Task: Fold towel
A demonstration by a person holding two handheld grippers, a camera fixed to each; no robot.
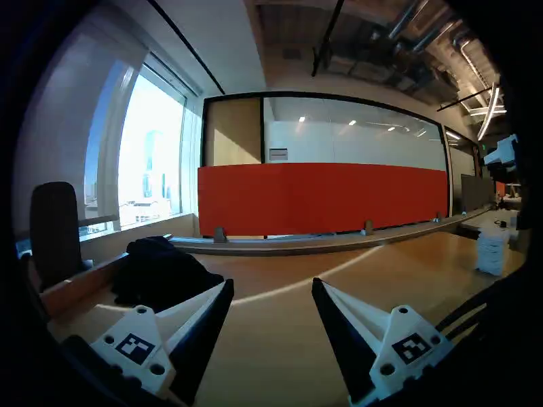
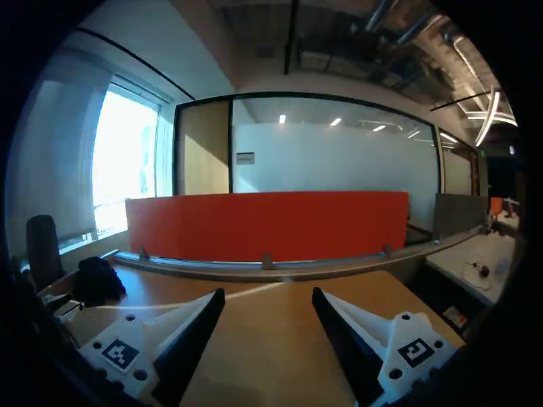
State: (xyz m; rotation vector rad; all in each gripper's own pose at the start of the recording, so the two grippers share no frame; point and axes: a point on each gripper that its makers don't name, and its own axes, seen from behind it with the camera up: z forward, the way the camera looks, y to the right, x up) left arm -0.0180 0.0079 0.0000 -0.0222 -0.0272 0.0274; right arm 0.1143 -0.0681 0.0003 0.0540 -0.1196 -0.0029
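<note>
You have one towel (image 1: 159, 271), a dark crumpled heap near the tabletop's (image 1: 407, 264) far left corner. Your two tongs, left (image 1: 273, 281) and right (image 2: 268, 292), both stand apart, empty.

Desk (image 1: 285, 339): lying beneath both grippers and running back to a partition (image 1: 319, 197), which is standing along its far edge.
Crumpled cloth (image 1: 159, 271): lying on the desk at far left, beyond the left gripper (image 1: 272, 283).
Chair (image 1: 54, 230): standing left of the cloth, before the window (image 1: 149, 163).
Stack (image 1: 492, 251): sitting on the desk at far right.
Glass wall (image 1: 346, 139): rising behind the partition.
Right gripper (image 2: 268, 293): hovering over the desk, with a second desk (image 2: 468, 261) lying to its right.
</note>
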